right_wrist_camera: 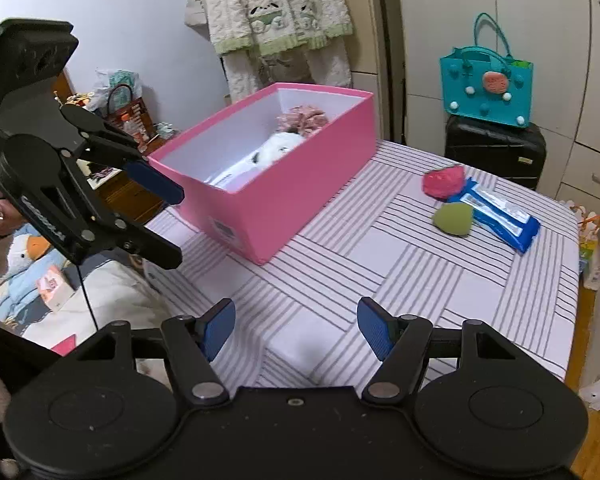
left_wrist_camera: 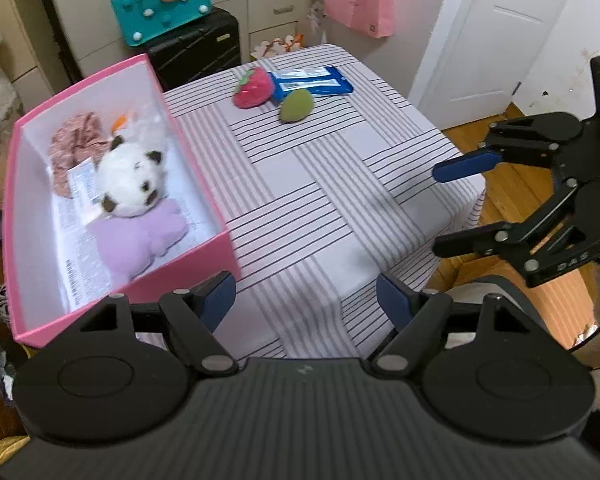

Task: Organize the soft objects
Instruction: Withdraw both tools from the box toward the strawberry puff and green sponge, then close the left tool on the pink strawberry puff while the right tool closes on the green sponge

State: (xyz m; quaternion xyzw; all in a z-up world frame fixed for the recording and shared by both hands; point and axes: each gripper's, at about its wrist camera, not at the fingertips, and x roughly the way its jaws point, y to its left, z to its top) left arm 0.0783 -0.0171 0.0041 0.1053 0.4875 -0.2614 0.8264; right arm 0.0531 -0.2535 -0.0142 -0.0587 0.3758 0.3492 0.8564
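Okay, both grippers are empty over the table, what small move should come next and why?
Probably reach the right gripper toward the green plush. It and the strawberry plush lie outside the pink box, which already holds other soft toys, and the fingers are open with nothing between them.

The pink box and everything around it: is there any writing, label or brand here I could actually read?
"DAS": moulded on the right gripper.
Printed sheet lining the pink box: too small to read.
Sticker on the box's outer wall: blurred.
Blue packet labels: blurred.
Lettering on the left gripper: unreadable.
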